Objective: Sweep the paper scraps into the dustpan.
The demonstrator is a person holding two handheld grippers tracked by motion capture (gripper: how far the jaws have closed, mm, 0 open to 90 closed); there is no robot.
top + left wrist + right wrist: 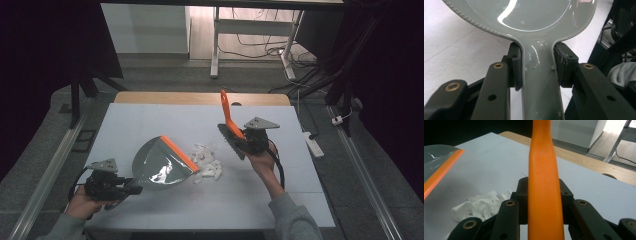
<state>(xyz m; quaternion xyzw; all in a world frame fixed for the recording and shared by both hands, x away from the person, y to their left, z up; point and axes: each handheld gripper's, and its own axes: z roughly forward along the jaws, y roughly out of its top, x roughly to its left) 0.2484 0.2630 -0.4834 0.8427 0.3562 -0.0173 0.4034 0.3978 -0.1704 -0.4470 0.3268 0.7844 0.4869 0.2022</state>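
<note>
A white desk frame (pixel 216 45) is standing beyond the worktop (pixel 150 125) (cables (pixel 260 50) trailing beneath it). A power strip (pixel 313 144) is lying on the floor.

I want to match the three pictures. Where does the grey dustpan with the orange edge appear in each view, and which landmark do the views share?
High view: the dustpan lies left of centre, orange lip toward the paper scraps.
Left gripper view: the dustpan spans the top; its handle runs down between the jaws.
Right gripper view: a corner of the dustpan is at the left edge.
Shared landmark: the white table.
</note>
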